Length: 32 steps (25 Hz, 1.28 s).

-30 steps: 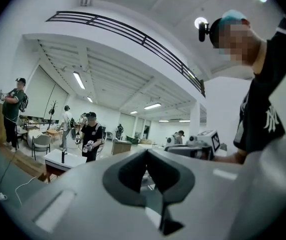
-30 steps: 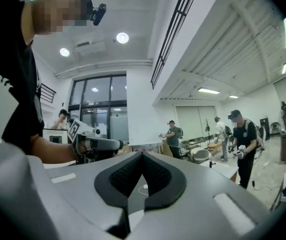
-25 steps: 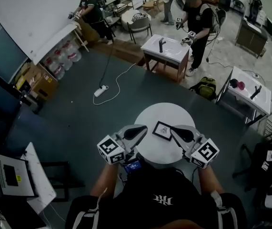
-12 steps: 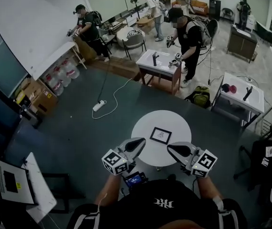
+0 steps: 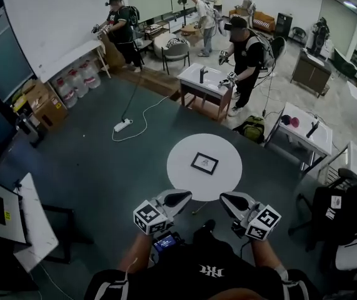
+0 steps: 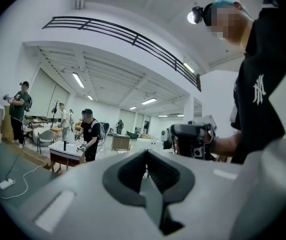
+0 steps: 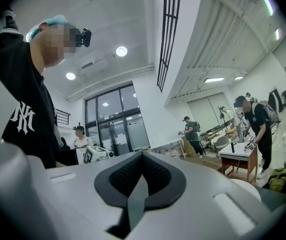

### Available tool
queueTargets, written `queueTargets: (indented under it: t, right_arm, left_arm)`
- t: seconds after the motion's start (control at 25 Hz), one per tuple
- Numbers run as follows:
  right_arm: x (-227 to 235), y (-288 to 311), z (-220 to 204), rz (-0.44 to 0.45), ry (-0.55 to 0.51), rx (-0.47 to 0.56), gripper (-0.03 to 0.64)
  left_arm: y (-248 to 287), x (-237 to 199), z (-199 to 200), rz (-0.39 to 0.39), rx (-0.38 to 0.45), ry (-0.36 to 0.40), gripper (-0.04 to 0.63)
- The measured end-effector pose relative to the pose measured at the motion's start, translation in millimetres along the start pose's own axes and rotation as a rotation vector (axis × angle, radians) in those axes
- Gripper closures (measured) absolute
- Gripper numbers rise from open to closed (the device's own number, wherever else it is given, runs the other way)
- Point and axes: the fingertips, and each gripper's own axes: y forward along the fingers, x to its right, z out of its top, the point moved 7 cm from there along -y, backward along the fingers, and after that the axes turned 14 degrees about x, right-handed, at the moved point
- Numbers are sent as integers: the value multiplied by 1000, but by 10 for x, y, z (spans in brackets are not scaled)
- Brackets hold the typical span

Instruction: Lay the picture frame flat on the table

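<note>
picture frame (image 5: pixel 204 163) flat on the round white table (image 5: pixel 184 174), both grippers off it.
readable marks: a white "ny" logo on the person's black shirt (image 6: pixel 259 91), seen in both gripper views, and black-and-white square markers on each gripper cube. the frame is small and rectangular, with a dark border around a pale picture. it lies face up near the table centre, turned slightly askew. the left gripper (image 5: pixel 179 198) and right gripper (image 5: pixel 230 199) hover at the table's near edge, well apart from the frame. the fingers of each are pressed together with nothing between them.
</note>
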Motion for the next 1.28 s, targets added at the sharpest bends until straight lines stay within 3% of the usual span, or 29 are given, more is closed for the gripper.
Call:
queueTargets:
  t: [0.24,0.4,0.68,0.88,1.16,1.28]
  right_arm:
    - [-490,-215,-177,25,15,-42,617]
    - [-696,-296,-189,72,26,-35,617]
    - [-938,-594,-30,204,41,-31,617]
    - [-1085,-1178,239,251,29,-22,617]
    - [-915,-2264,107,147,125,-10,617]
    - [-894,-2382,71,148,116,-1,617]
  left_arm:
    - [-388,550,-116,-16,-11,-18,592]
    - [-471,847,-133,-28,-19,12,592]
    - [-510,1389,-69,37,-30,42,592]
    - [-340,1909,-107,102,-38,28,592]
    - [-2,2387,-216,97,-34,70,592]
    - [32,2413,-263,128,-45,74,592]
